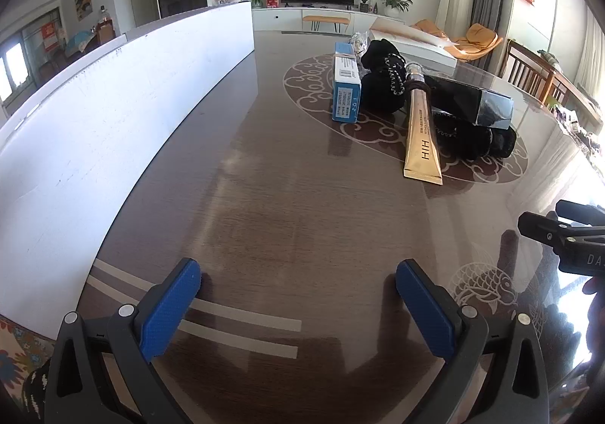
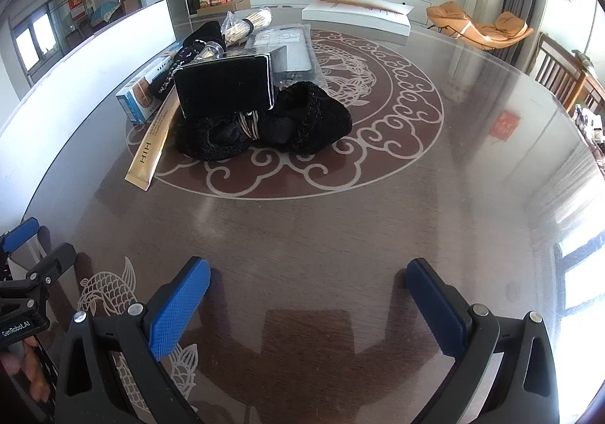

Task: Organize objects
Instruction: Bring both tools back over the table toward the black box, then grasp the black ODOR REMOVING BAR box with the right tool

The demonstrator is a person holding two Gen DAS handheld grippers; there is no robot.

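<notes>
A heap of objects lies mid-table: a gold tube (image 1: 421, 136) (image 2: 151, 148), a blue and white carton (image 1: 346, 87) (image 2: 141, 98), a glossy black box (image 1: 472, 98) (image 2: 225, 85), black knitted cloth (image 1: 382, 79) (image 2: 302, 121), a bagged bundle of sticks (image 2: 245, 25) and a clear-wrapped flat pack (image 2: 287, 49). My left gripper (image 1: 298, 278) is open low over the near table, well short of the heap. My right gripper (image 2: 308, 274) is open too, empty, with the heap ahead to its left.
A long white box wall (image 1: 113, 114) (image 2: 75, 83) runs along the table's left side. A flat white box (image 2: 357, 13) (image 1: 412, 40) lies at the far edge. Wooden chairs (image 2: 563, 79) stand at the right. The glossy brown table (image 1: 283, 216) has inlaid patterns.
</notes>
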